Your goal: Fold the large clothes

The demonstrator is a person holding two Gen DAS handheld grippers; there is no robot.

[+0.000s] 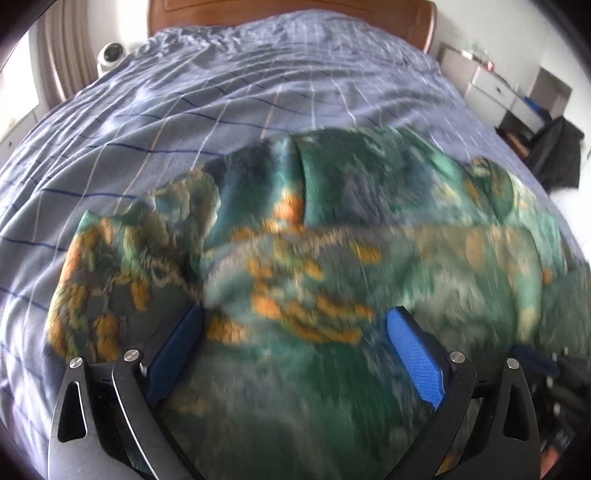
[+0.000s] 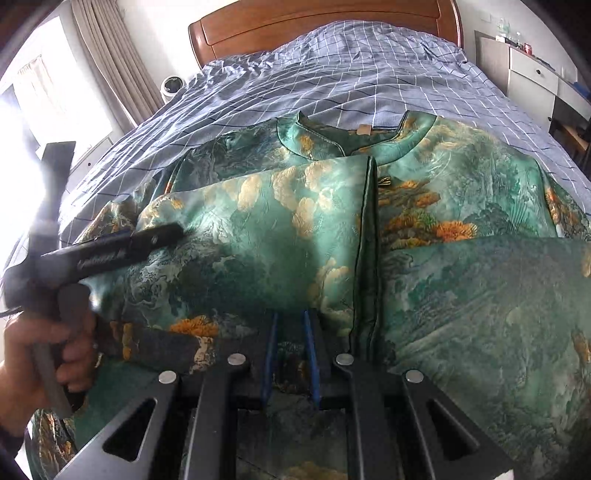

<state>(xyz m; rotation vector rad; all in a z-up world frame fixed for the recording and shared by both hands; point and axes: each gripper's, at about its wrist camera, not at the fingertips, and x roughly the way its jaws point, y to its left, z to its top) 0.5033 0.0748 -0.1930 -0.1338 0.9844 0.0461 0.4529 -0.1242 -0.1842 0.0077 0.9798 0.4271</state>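
Green satin landscape-print robe (image 2: 258, 236) spread near foot edge of checked blue bed (image 2: 369, 74); right gripper (image 2: 290, 354) clamped on robe fold; left gripper (image 1: 295, 332) jaws apart above robe.

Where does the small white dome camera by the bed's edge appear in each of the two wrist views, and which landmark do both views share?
Left wrist view: white dome camera sits upper left, at the bedspread's edge, beside the curtain.
Right wrist view: it sits upper left, below the curtain, left of the headboard.
Shared landmark: the wooden headboard at the top.

Both wrist views close above garment (image 1: 314, 258)
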